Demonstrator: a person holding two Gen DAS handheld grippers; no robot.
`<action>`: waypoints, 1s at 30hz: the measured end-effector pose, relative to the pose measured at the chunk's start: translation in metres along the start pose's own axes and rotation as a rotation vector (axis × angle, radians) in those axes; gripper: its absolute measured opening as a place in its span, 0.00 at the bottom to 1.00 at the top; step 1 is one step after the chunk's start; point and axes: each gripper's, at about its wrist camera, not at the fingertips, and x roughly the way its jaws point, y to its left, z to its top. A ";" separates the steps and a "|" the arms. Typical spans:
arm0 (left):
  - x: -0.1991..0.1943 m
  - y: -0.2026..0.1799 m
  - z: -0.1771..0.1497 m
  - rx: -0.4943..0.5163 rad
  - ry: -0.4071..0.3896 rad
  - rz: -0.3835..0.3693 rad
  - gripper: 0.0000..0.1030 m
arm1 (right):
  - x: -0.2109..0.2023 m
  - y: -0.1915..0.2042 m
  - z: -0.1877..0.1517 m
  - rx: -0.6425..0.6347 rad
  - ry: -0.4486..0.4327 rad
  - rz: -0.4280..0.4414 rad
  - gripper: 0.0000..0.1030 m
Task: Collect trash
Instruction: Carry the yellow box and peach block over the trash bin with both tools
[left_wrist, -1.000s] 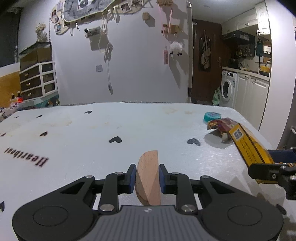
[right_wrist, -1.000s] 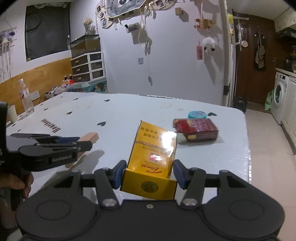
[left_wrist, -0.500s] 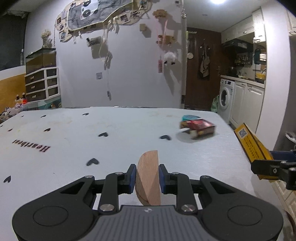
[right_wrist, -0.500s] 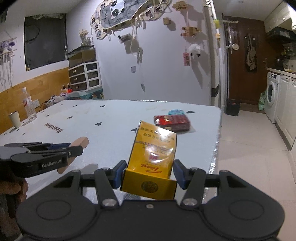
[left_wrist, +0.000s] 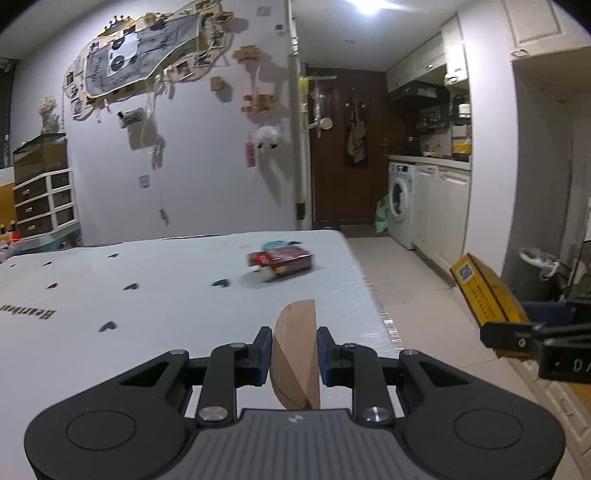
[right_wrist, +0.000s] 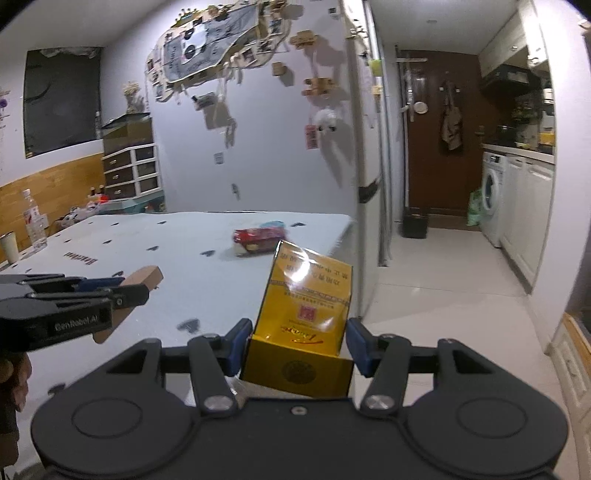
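Overhead, a ceiling light glares above the white bench (left_wrist: 177, 295) printed with black hearts. Its far corner carries a red pack (left_wrist: 280, 258) beside a teal lid (left_wrist: 275, 244). The left hand-held gripper (left_wrist: 293, 350) clamps a wooden piece (left_wrist: 295, 354); the right hand-held gripper (right_wrist: 299, 343) clamps a yellow box (right_wrist: 306, 302) over the tiled floor (right_wrist: 443, 273) near the washing machine (right_wrist: 491, 199).

Ahead of the left fingers (left_wrist: 263, 343) the tabletop (left_wrist: 155, 306) lies bare up to the red packet (left_wrist: 280, 259). Right of the right fingers (right_wrist: 357, 345), open floor (right_wrist: 436, 273) reaches the cabinets (right_wrist: 524, 206).
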 end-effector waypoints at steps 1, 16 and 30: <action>-0.002 -0.006 -0.001 0.002 -0.003 -0.008 0.26 | -0.005 -0.004 -0.002 0.005 -0.002 -0.006 0.55; -0.016 -0.113 -0.021 0.050 -0.002 -0.146 0.26 | -0.067 -0.082 -0.056 0.075 0.008 -0.126 0.55; 0.049 -0.184 -0.073 0.048 0.162 -0.255 0.26 | -0.050 -0.155 -0.126 0.198 0.130 -0.221 0.55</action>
